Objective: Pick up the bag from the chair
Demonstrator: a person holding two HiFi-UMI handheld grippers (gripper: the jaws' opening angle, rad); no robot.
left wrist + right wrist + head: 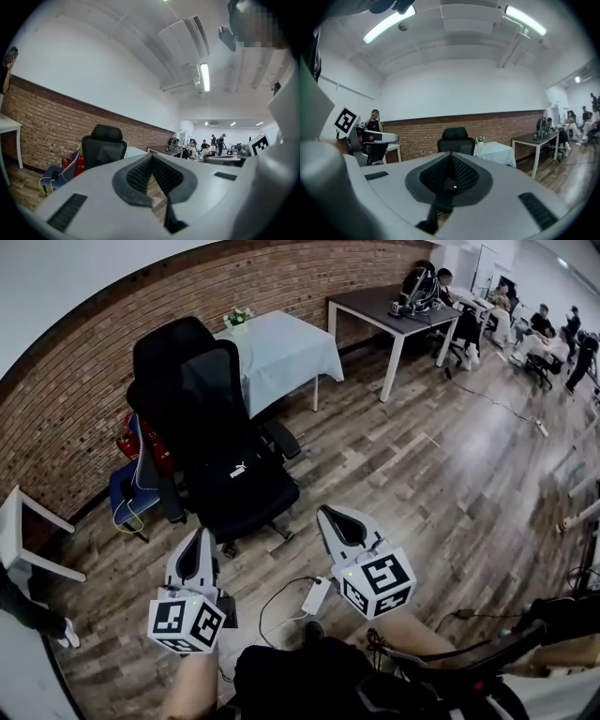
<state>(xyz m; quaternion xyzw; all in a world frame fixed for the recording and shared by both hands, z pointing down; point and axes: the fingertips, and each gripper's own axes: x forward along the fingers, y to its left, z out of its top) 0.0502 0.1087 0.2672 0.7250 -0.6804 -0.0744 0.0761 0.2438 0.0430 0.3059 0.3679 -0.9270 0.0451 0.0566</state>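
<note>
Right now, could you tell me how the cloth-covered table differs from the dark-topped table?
The cloth-covered table is draped in pale fabric and carries a small plant; the dark-topped table is bare, with white legs, and holds dark gear. The cloth-covered table stands nearer the black chair than the dark-topped table. Both stand beside the brick wall.

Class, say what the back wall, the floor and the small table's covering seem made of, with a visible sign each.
Back wall: bare matte brick; mortar lines show. Floor: wood or wood-look planks, slight sheen; board seams and grain. Table covering: probably pale cloth; it drapes over the edges.
</note>
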